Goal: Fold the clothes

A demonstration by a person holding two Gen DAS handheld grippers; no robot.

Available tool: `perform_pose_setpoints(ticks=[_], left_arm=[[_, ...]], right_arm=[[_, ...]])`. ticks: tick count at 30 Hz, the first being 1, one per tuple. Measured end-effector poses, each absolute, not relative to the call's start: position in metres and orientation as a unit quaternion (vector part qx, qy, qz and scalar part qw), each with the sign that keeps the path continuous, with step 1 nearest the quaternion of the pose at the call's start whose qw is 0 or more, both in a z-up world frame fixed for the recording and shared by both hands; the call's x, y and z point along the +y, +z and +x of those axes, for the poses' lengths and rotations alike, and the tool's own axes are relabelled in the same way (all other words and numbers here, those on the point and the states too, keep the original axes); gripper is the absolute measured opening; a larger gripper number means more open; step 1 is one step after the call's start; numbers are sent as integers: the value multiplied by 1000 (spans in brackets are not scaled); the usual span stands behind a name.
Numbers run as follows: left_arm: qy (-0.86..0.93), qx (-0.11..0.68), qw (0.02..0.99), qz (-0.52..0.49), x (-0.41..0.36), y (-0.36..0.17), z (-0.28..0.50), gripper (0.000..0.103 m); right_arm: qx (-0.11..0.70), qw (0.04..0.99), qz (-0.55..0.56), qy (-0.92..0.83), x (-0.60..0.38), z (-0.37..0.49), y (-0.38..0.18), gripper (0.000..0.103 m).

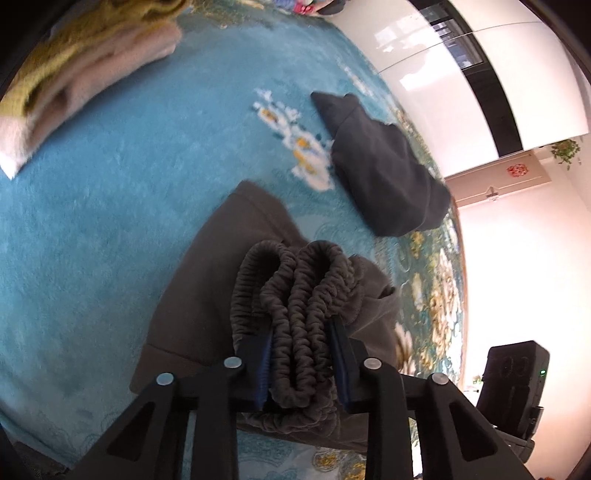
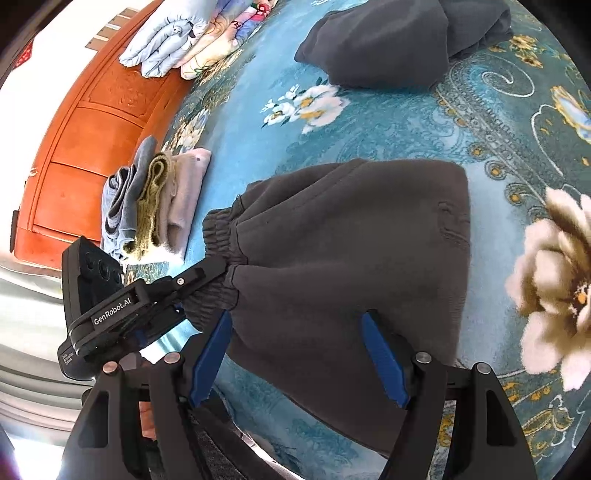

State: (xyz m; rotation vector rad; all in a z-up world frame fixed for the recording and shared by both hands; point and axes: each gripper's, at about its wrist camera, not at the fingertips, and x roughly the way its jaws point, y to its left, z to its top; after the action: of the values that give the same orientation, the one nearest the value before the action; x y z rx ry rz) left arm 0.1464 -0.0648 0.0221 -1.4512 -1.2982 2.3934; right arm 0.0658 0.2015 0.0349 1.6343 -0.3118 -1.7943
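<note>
A pair of dark grey sweatpants point(image 2: 351, 251) lies folded on the blue floral carpet point(image 2: 480, 122). My left gripper point(image 1: 301, 330) is shut on the bunched elastic waistband point(image 1: 295, 291) and holds it just above the carpet; it also shows in the right wrist view point(image 2: 207, 273) at the pants' left edge. My right gripper point(image 2: 295, 325) is open, its blue fingers point(image 2: 380, 354) spread over the near edge of the pants, holding nothing.
A second dark garment point(image 1: 384, 173) lies crumpled further off point(image 2: 388, 40). A stack of folded clothes point(image 2: 159, 199), olive and pink on top point(image 1: 74, 85), sits to the left. Folded bedding point(image 2: 177, 33) lies by an orange wooden cabinet point(image 2: 85, 147).
</note>
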Motion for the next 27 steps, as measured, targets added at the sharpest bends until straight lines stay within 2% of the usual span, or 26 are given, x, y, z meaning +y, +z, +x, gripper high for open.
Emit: perform_pose_setpoints(ticks=[6,8,13,16,19,21,24,27], left_arm=[[813,-398,49,-423,-93,81,133,25],[817,-388,43,-424,-102,87,132,25],[768,-421,-4,-483,-114,23,134,26],[733,-473,-15,-489,-120,-16,145,27],[733,-472,-10,-489,-119,-16,144,28],[743,-446,-14,-498,-112,-15,141,28],[740,-451,-15,-499,-113,-15,139,29],[738,-462,-12,-492,-115,-15,143,29]], right_arm=[[-129,348,606,-704,209,59,56,75],[-132,351,599,-708,210,57,63,75],[-131,354,604,-701,204,56,58,75],[-123,352,621,-689,200,63,42,75],[-97,358,621,-690,197,72,39,75],[-54,356,619,-698,192,76,38,75],[0,344,630,-696,185,81,27,75],[-22,343,622,-704,196,86,37,75]])
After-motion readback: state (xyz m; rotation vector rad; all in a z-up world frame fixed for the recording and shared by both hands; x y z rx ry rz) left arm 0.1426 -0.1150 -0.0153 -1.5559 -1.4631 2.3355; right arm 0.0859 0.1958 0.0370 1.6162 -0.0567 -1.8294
